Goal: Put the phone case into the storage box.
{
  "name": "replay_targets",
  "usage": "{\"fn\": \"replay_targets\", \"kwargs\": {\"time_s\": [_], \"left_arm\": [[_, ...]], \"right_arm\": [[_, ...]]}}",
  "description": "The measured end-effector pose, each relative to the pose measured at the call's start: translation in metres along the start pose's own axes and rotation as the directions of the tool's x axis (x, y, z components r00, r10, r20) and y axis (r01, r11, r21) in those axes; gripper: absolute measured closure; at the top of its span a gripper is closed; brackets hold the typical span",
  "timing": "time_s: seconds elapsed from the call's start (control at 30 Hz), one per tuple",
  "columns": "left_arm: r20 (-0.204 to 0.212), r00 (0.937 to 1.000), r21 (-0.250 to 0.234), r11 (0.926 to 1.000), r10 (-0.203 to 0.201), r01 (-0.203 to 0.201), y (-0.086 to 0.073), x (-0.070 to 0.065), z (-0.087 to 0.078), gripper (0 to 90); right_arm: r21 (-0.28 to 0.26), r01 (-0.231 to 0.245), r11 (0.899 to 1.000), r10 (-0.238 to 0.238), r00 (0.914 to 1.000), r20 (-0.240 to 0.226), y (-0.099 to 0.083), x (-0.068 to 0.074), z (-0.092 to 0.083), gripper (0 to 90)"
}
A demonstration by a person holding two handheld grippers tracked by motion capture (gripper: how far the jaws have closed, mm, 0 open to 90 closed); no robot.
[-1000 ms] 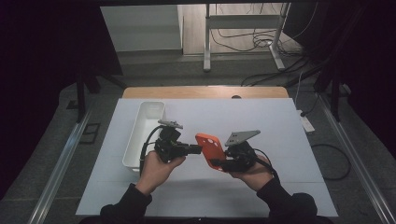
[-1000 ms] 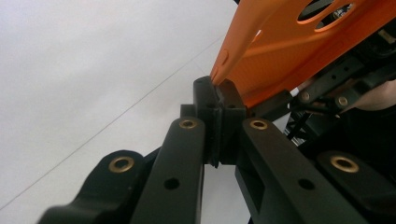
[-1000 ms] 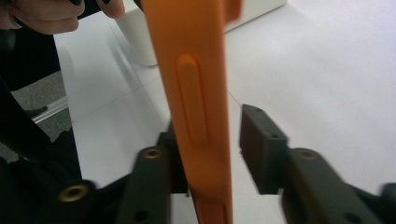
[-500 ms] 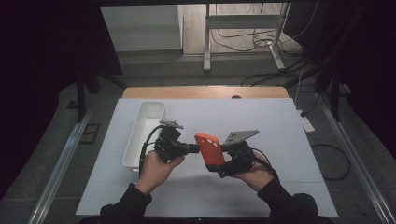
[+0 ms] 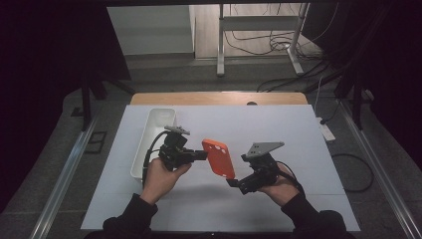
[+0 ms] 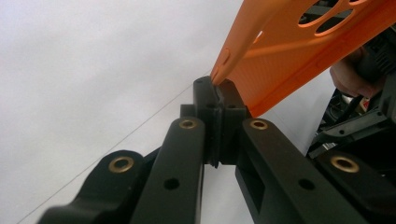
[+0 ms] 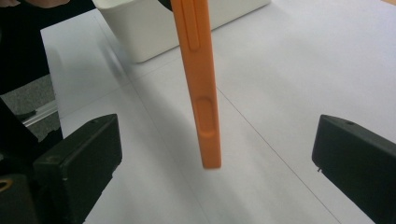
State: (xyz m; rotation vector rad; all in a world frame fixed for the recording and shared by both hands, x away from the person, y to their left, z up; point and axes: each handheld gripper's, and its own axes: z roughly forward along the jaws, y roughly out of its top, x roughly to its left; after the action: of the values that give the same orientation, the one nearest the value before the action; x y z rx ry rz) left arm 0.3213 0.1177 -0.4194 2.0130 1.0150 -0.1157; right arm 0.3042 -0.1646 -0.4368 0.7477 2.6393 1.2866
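An orange phone case (image 5: pixel 219 158) hangs above the white table top (image 5: pixel 288 129), between my two hands. My left gripper (image 5: pixel 201 155) is shut on the case's edge; in the left gripper view its jaws (image 6: pixel 217 88) pinch one corner of the case (image 6: pixel 299 51). My right gripper (image 5: pixel 234 181) sits just right of the case and below it. Its jaws have just been opening and now stand wide. In the right gripper view the case (image 7: pixel 201 93) hangs edge-on between the pads (image 7: pixel 79 158) and touches neither of them.
A white rectangular bin (image 5: pixel 154 134) stands on the table to the left of my left hand, and it sits behind the case in the right gripper view (image 7: pixel 154 28). A wooden table edge (image 5: pixel 219 98) runs along the back.
My right gripper's jaws have spread apart and let go of the orange case. The left gripper keeps hold of it, and both hands stay about where they were.
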Motion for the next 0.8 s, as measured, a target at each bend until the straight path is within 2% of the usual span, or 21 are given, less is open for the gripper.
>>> {"fn": "replay_targets", "kwargs": {"time_s": [0.13, 0.43, 0.8], "left_arm": [[-0.013, 0.9999, -0.001, 1.0000, 0.007, -0.007, 0.000, 0.002, -0.003, 89.1], [-0.042, 0.9991, -0.004, 1.0000, 0.004, -0.004, 0.002, 0.010, -0.011, 89.1], [-0.077, 0.9970, -0.005, 1.0000, -0.006, 0.006, 0.003, 0.022, -0.020, 89.0]], "right_arm": [[-0.003, -0.006, 1.000, 0.006, 1.0000, 0.002, -0.001, 0.000, -0.003, 1.3], [0.037, 0.039, 0.999, -0.041, 0.9982, 0.045, -0.009, 0.004, -0.011, 1.0], [0.020, 0.004, 1.000, -0.006, 0.9974, 0.071, -0.018, 0.002, -0.027, 0.2]]}}
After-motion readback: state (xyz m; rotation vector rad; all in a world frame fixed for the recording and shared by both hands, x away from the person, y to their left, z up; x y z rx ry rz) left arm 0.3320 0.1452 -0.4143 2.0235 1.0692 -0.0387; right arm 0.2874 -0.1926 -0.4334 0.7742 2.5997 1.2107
